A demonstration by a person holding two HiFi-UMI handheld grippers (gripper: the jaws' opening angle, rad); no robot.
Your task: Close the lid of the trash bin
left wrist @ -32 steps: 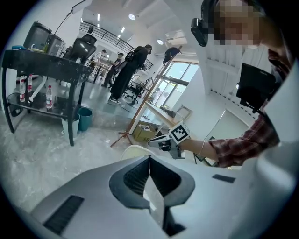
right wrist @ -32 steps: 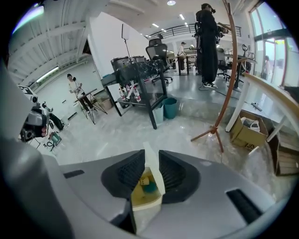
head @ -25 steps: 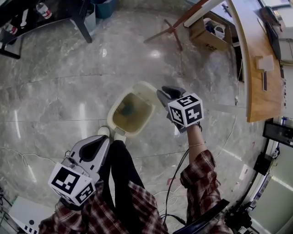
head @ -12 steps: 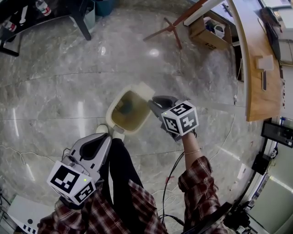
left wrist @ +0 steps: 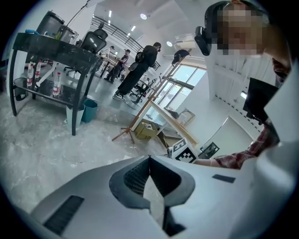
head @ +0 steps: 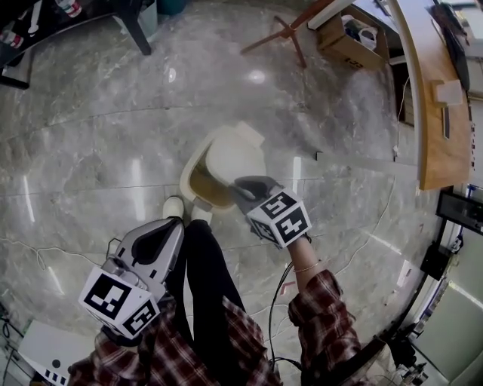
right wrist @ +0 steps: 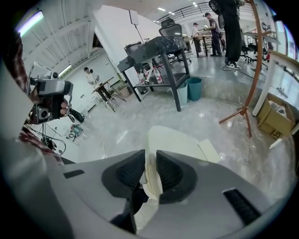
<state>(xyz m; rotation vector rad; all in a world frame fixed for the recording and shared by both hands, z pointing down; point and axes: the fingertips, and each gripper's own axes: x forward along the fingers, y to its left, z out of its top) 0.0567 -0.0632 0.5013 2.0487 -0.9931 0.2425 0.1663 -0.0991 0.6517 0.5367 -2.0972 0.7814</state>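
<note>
Polished grey marble floor (head: 90, 151) filled the head view, with a cream trash bin (head: 189, 177) just above centre. Its lid (head: 235, 154) lay tilted over the opening and covered most of it; a strip of the brownish interior showed along the bin's 7 o'clock side.

The right gripper (head: 243, 185) reached in from 5 o'clock, at the end of a plaid sleeve (head: 321, 309). In the right gripper view this gripper's (right wrist: 149, 161) jaws stood nearly together, pinching the pale edge of the lid (right wrist: 180, 140) between their ribbed pads.

The left gripper (head: 172, 228) hung at 7 o'clock, well apart from the bin and above a dark trouser leg (head: 207, 279). In the left gripper view its (left wrist: 149, 161) jaws met at the tips with nothing between them. A light shoe (head: 173, 207) stood just beside the bin at its 7 o'clock.

A curved wooden desk (head: 434, 113) ran along 3 o'clock, an open cardboard box (head: 351, 41) sat at 1 o'clock beside a wooden stand (head: 283, 34), and a black table (head: 128, 22) occupied 11 o'clock.
</note>
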